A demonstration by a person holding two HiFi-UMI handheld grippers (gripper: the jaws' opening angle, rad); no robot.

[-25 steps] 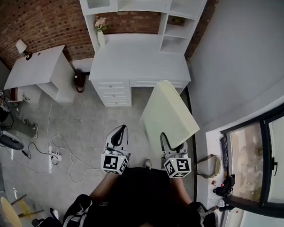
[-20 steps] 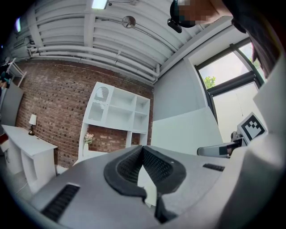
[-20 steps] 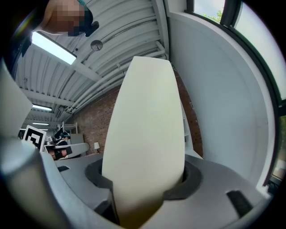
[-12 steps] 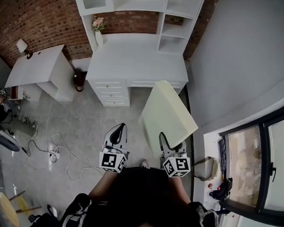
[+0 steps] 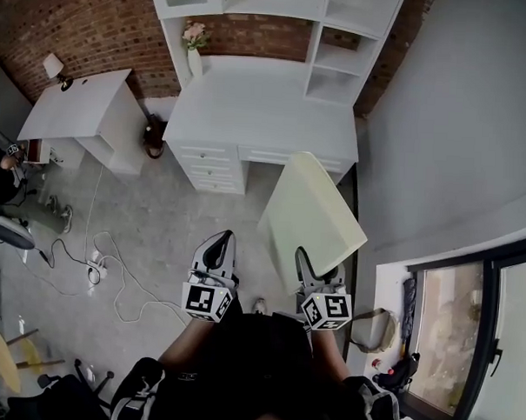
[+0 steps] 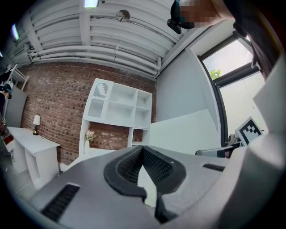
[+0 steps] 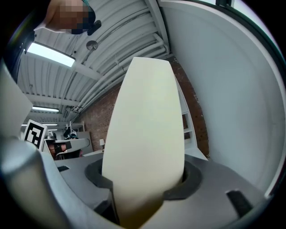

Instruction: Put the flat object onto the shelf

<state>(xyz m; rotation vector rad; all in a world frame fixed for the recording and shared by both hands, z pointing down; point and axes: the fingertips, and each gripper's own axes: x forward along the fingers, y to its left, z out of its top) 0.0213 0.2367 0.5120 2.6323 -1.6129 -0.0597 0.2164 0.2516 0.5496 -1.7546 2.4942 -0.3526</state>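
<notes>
Right gripper (image 5: 319, 270): I see its fingers clamped on the near edge of the flat object (image 5: 311, 211). It's a pale cream panel, plain-faced and fairly thick along its sides, held off the floor and angled away ahead of me. Left gripper (image 5: 220, 242): fingers meet at the tips, nothing between them. The panel's far edge lines up with the front right corner of the white worktop (image 5: 259, 109), and the grey wall (image 5: 449, 126) is close on its right. To the left I have open floor (image 5: 158, 226), with cables (image 5: 112, 281) further out. The shelf (image 5: 339, 60) rises over the worktop's back edge.
</notes>
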